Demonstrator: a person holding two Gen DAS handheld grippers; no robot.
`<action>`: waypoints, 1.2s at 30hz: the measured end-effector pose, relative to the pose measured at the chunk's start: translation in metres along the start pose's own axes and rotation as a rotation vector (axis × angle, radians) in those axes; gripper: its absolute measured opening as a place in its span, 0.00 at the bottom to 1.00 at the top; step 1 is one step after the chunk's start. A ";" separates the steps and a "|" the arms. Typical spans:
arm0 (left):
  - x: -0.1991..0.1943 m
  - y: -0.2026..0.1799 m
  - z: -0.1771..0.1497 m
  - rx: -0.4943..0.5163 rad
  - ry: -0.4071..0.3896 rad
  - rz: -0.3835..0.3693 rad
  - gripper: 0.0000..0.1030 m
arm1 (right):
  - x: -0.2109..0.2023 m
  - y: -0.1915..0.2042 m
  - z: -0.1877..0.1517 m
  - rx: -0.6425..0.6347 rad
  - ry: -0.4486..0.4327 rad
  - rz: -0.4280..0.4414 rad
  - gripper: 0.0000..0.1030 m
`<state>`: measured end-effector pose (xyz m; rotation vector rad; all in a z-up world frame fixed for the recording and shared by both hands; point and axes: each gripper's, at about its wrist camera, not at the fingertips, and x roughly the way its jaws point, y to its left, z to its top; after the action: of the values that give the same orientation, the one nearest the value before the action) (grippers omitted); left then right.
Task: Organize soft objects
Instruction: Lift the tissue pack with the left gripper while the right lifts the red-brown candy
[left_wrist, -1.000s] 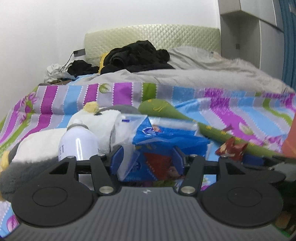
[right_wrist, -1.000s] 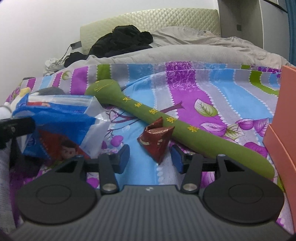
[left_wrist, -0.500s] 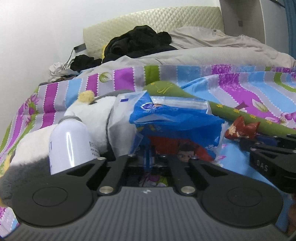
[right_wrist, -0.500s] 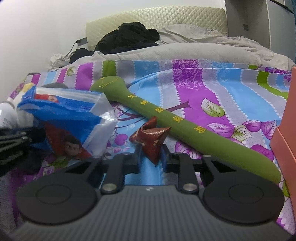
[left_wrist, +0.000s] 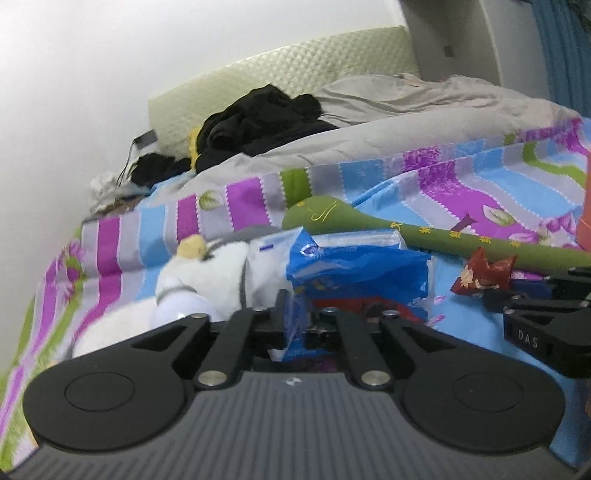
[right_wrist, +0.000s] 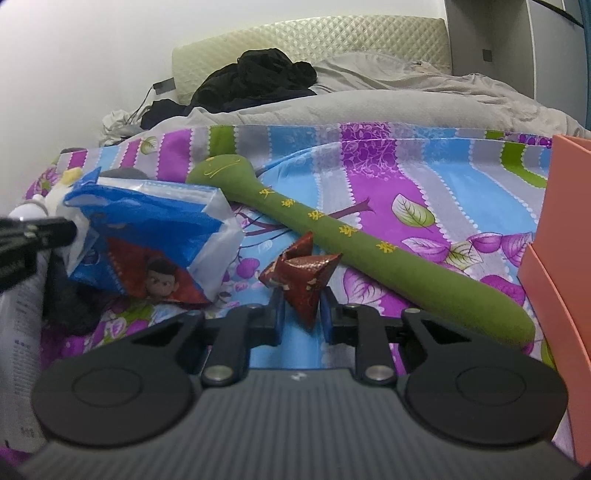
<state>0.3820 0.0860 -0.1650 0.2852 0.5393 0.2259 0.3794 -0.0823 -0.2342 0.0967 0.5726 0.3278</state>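
My left gripper (left_wrist: 301, 325) is shut on the blue plastic snack bag (left_wrist: 354, 266), which also shows in the right wrist view (right_wrist: 147, 236) lifted off the bedspread. My right gripper (right_wrist: 301, 314) is shut on a small red foil pyramid packet (right_wrist: 303, 280); that packet also shows in the left wrist view (left_wrist: 484, 273). A long green padded massage stick (right_wrist: 351, 236) lies diagonally on the striped bedspread behind it. A white plush toy (left_wrist: 210, 269) and a white bottle (left_wrist: 181, 310) sit to the left of the bag.
An orange box (right_wrist: 561, 258) stands at the right edge. A grey duvet (right_wrist: 406, 99) and black clothes (right_wrist: 255, 81) lie at the back by the padded headboard (right_wrist: 314, 40). A wall runs along the left.
Both grippers went from open to shut, the left on the blue bag, the right on the red packet. Both objects have since risen slightly.
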 end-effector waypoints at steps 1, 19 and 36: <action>-0.002 0.002 0.002 0.018 -0.001 -0.006 0.35 | 0.000 0.000 -0.001 0.003 0.002 0.002 0.22; 0.030 -0.016 0.008 0.437 -0.028 0.014 0.51 | 0.003 -0.003 -0.004 0.033 0.013 0.027 0.22; 0.052 -0.033 -0.002 0.475 0.044 -0.014 0.15 | 0.006 -0.007 -0.004 0.055 0.030 0.040 0.22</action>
<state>0.4287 0.0699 -0.2014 0.7392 0.6352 0.0876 0.3839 -0.0868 -0.2414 0.1565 0.6101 0.3529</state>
